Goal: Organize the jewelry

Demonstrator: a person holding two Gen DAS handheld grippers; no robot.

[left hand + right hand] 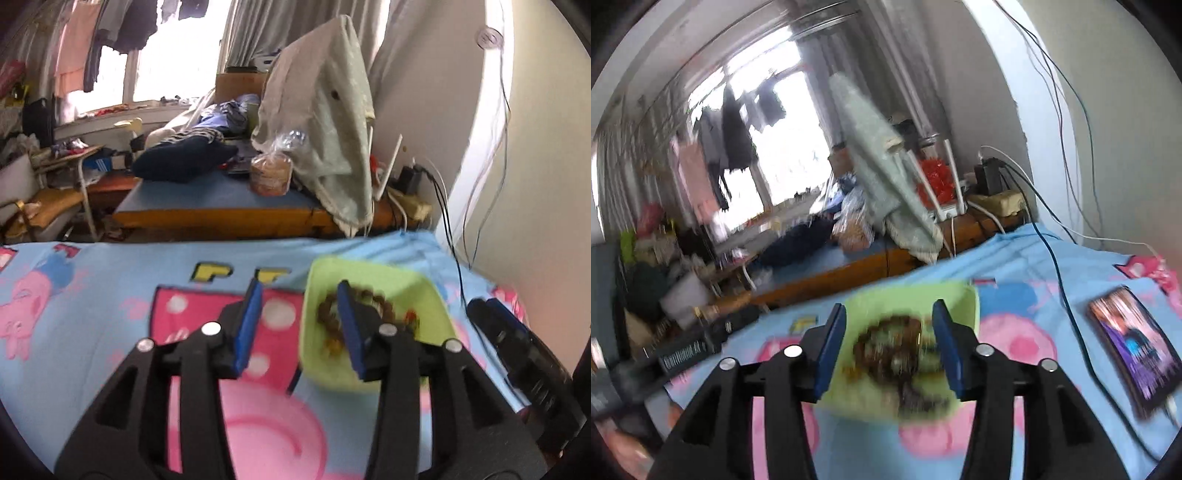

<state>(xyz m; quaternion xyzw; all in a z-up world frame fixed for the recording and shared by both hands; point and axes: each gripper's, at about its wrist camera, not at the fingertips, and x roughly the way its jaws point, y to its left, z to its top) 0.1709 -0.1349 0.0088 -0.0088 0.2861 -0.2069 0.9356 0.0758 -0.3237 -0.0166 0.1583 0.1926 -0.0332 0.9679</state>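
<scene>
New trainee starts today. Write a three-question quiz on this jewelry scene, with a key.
1. True or false: the left gripper is shut on a bracelet.
2. What holds the beaded bracelets? A) green tray B) wooden box C) glass jar
3. Fill in: the lit phone lies to the ____ of the tray in the right wrist view.

Key: 1 false, both grippers, right gripper included, are open and empty; 2 A; 3 right.

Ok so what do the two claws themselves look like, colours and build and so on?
Both look alike. The left claw and the right claw each have matte black plastic linkage arms with triangular cut-outs, joined by round silver pins. Each finger ends in a flat rectangular pad faced in blue. No cables or sleeves show on them, and the white lettering on the left claw's side in the right view is too blurred to read.
</scene>
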